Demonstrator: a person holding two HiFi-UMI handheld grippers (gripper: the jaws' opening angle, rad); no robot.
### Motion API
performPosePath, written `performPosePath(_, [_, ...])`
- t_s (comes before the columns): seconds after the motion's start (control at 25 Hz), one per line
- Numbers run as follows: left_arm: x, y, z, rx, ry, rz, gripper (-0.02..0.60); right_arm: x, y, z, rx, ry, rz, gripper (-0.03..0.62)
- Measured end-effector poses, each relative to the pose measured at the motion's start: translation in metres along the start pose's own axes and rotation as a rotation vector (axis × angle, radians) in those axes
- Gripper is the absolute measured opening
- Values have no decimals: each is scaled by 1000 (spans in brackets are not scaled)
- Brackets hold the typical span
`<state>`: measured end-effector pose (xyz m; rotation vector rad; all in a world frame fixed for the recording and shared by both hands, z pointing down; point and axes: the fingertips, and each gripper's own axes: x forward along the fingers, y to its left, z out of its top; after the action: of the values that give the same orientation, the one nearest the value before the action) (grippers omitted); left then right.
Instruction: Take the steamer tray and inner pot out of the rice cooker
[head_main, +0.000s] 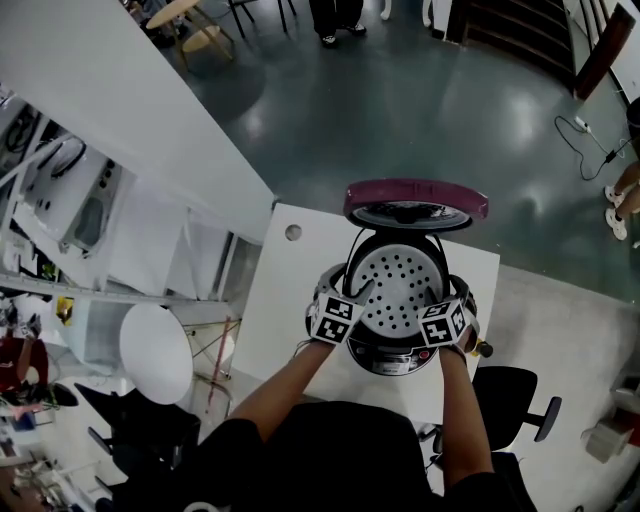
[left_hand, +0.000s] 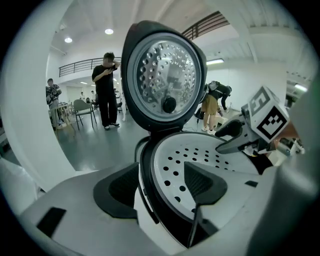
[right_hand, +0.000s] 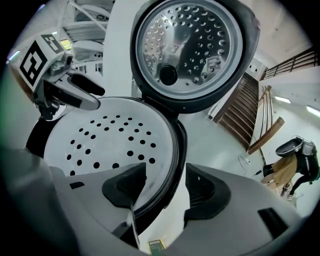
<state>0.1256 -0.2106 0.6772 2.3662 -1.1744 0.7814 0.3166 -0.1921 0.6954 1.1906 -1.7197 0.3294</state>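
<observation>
The rice cooker (head_main: 400, 358) stands on a white table (head_main: 285, 300) with its maroon lid (head_main: 415, 203) tipped up at the back. Inside lies the white steamer tray (head_main: 398, 288), full of round holes. My left gripper (head_main: 356, 298) is at the tray's left rim and my right gripper (head_main: 441, 298) is at its right rim. In the left gripper view the left gripper (left_hand: 160, 185) straddles the rim of the tray (left_hand: 210, 157), with gaps at both pads. The right gripper (right_hand: 167, 189) straddles the opposite edge of the tray (right_hand: 100, 135) the same way. Both stand open.
The raised lid's perforated inner plate (left_hand: 165, 75) looms just behind the tray. A black swivel chair (head_main: 512, 400) stands at the table's right. White shelving (head_main: 90, 210) and a round white object (head_main: 155, 350) are at the left. People stand farther off on the grey floor.
</observation>
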Motion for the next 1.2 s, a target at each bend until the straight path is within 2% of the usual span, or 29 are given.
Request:
performPosePath(0.16, [6, 3, -11, -25, 39, 6, 265, 3, 0, -5, 10, 5, -6, 216])
performPosePath(0.36, [7, 11, -18, 62, 76, 97, 259, 2, 0, -4, -20, -4, -24, 216])
performPosePath(0.44, [5, 12, -16, 64, 79, 108, 250, 0, -1, -2, -69, -6, -47, 216])
performPosePath(0.52, [4, 13, -13, 45, 69, 108, 245, -3, -2, -1, -103, -7, -69, 201])
performPosePath(0.68, [1, 12, -14, 49, 73, 105, 237, -6, -2, 0, -99, -17, -70, 187])
performPosePath(0.84, [-2, 7, -11, 56, 60, 108, 191, -12, -1, 6, -111, -36, -77, 143])
performPosePath(1.04, [-7, 7, -7, 3, 47, 99, 169, -23, -6, 17, -99, -72, -102, 105])
performPosePath(1.2, [-11, 6, 1, 25, 23, 100, 164, -34, -12, 27, -86, -107, -129, 92])
